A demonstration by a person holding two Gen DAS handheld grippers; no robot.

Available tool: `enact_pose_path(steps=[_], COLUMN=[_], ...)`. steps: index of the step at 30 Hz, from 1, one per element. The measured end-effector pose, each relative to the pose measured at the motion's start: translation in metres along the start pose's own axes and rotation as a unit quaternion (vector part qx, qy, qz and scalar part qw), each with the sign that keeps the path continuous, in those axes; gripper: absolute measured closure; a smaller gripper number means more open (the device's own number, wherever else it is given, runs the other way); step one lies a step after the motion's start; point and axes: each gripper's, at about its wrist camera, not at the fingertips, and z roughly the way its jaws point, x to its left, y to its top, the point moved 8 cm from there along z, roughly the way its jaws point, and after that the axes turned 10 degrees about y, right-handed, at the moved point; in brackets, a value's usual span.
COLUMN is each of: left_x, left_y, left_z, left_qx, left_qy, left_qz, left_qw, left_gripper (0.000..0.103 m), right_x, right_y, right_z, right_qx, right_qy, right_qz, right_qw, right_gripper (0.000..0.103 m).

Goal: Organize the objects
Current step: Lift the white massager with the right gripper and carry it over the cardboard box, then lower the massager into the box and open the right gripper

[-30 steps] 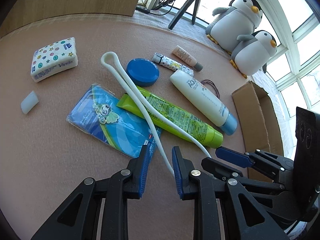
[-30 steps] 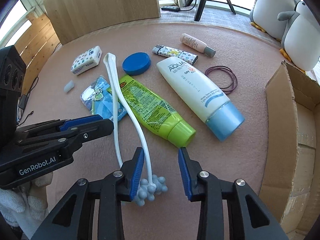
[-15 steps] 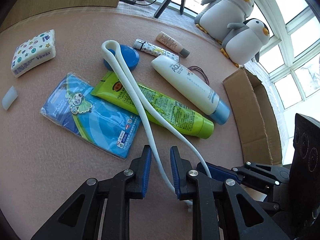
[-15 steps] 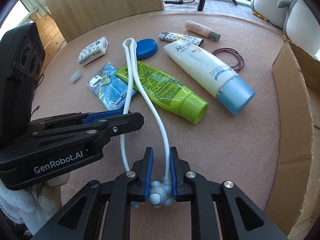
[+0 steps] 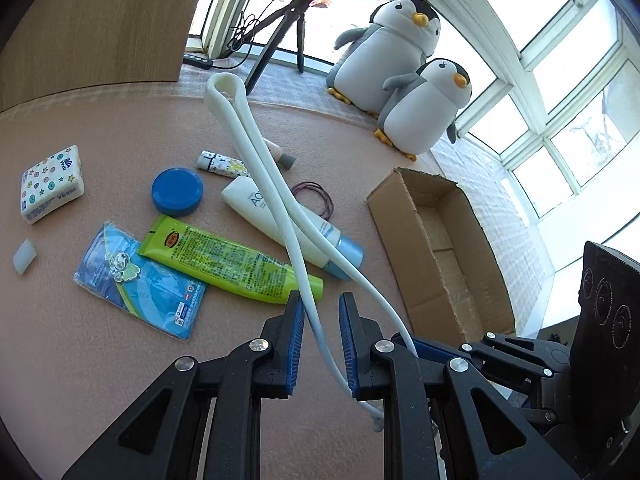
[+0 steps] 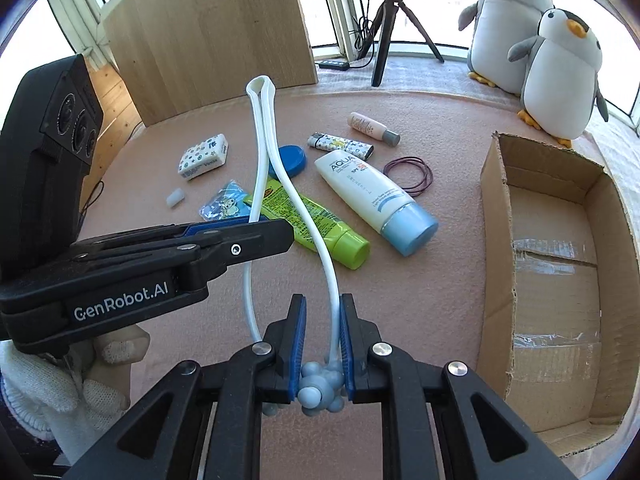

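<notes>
A long white looped massager (image 6: 276,168) hangs in the air ahead of both your claws, its rounded bend at the far top and its two thin arms trailing back toward you. The right claw (image 6: 322,344) is clamped on one arm just above its knobbly blue-grey ball end (image 6: 320,388), the pads pressed in with only the stem between them. The left claw (image 5: 320,340) straddles the other arm, its jaws narrowly apart; you cannot tell whether the pads actually pinch the stem.

This looks like the carrying step: the massager is off the desk (image 6: 440,280) and seems bound for the open cardboard box (image 6: 552,264), which sits empty to the right of the right claw. The next move calls for swinging both claws rightward together so the springy loop does not twist, then lowering it lengthwise inside.

Beyond the claws, on the desk, lie a green tube (image 6: 316,220), a white lotion tube with a blue cap (image 6: 372,196), a blue round lid (image 5: 177,192), a blue packet (image 5: 140,284), a tissue pack (image 5: 50,184) and purple hair ties (image 6: 412,172).
</notes>
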Motion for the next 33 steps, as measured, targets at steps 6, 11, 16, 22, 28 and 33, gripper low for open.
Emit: enact_pose_path(steps=[6, 11, 16, 22, 28, 33], left_x=[-0.064, -0.115, -0.155, -0.18, -0.17, -0.149], left_y=[0.017, 0.022, 0.018, 0.012, 0.014, 0.018], left_z=[0.001, 0.017, 0.038, 0.062, 0.059, 0.044], left_qx=[-0.011, -0.005, 0.008, 0.025, 0.012, 0.002], left_qy=[-0.034, -0.054, -0.064, -0.063, -0.043, -0.035], left_qz=[0.042, 0.073, 0.098, 0.107, 0.11, 0.098], left_qw=[0.9985, 0.9959, 0.9931, 0.9919, 0.9929, 0.9946], left_gripper=[0.084, 0.084, 0.084, 0.083, 0.058, 0.058], right_x=[-0.039, -0.073, -0.106, -0.134, -0.14, -0.133], right_y=[0.0, -0.007, -0.018, -0.027, -0.032, -0.03], right_z=[-0.044, -0.069, -0.085, -0.097, -0.106, -0.103], right_qx=[-0.037, -0.055, -0.064, -0.069, -0.089, -0.091], right_qy=[-0.024, -0.05, -0.07, -0.089, -0.105, -0.099], right_qz=[0.036, 0.062, 0.089, 0.11, 0.114, 0.113], right_qw=[0.998, 0.995, 0.992, 0.987, 0.984, 0.984], right_gripper=[0.088, 0.088, 0.088, 0.087, 0.039, 0.039])
